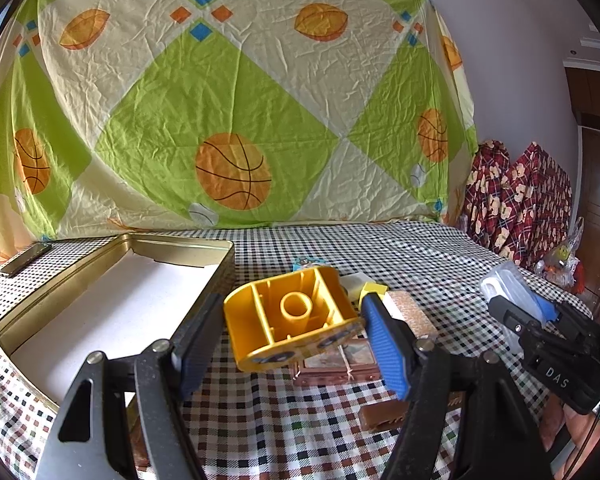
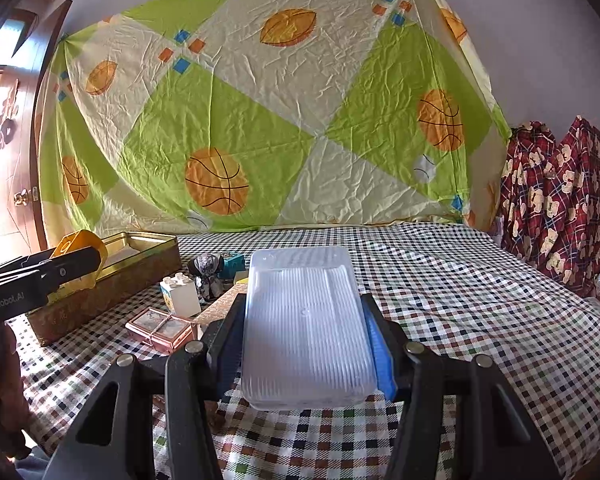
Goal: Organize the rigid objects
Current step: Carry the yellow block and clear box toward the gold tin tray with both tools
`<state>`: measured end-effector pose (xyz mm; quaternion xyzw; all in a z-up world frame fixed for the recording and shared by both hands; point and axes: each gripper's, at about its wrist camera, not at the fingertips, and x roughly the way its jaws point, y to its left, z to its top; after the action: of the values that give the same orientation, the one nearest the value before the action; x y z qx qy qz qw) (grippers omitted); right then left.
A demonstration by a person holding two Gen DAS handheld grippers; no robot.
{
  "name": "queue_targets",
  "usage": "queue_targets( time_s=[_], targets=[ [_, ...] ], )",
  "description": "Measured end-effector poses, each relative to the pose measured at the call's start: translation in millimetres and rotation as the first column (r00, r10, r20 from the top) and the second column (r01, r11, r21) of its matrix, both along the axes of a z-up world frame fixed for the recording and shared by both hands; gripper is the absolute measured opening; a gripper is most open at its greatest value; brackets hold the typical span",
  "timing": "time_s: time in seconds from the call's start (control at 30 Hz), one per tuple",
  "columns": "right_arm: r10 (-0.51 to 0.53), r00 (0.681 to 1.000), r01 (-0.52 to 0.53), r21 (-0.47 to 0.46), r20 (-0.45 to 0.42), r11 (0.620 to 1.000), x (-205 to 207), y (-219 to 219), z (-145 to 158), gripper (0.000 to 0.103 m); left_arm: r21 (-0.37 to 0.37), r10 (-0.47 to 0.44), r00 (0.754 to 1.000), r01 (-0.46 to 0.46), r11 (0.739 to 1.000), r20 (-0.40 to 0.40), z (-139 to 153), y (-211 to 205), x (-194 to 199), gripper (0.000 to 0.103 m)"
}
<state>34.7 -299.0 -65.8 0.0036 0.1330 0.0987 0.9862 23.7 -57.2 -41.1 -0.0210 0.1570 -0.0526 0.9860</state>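
My left gripper [image 1: 290,320] is shut on a yellow toy block [image 1: 292,316], hollow underside facing me, held above the checkered cloth just right of the gold tin [image 1: 112,280]. It also shows in the right wrist view, where the left gripper [image 2: 80,260] holds the yellow block [image 2: 84,240] beside the tin [image 2: 112,280]. My right gripper [image 2: 304,332] is shut on a clear plastic box [image 2: 304,328], held above the table. In the left wrist view the right gripper [image 1: 528,304] and clear box [image 1: 508,284] sit at the right.
On the cloth lie a pink framed case [image 2: 160,328], a white toy block [image 2: 180,294], a grey figurine [image 2: 208,276], a teal item [image 2: 234,260], a brown bar [image 1: 384,416] and a tan block [image 1: 412,312]. A dark flat object [image 1: 24,260] lies behind the tin.
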Motion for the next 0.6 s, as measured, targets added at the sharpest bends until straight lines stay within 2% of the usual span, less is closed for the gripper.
queue_targets(
  time_s=[0.23, 0.3, 0.6],
  targets=[
    [-0.078, 0.996, 0.077, 0.01, 0.038, 0.997, -8, -1, 0, 0.056, -0.005, 0.013, 1.0, -0.013, 1.0, 0.025, 3, 4, -4, 0.07],
    [-0.073, 0.997, 0.072, 0.034, 0.03, 0.997, -7, -1, 0, 0.056, -0.006, 0.017, 0.999, -0.016, 1.0, 0.028, 2, 7, -6, 0.07],
    [-0.036, 0.999, 0.035, 0.034, 0.026, 0.999, -11, 19, -2, 0.056, 0.001, 0.033, 0.998, -0.033, 0.999, 0.048, 3, 13, -11, 0.07]
  ],
)
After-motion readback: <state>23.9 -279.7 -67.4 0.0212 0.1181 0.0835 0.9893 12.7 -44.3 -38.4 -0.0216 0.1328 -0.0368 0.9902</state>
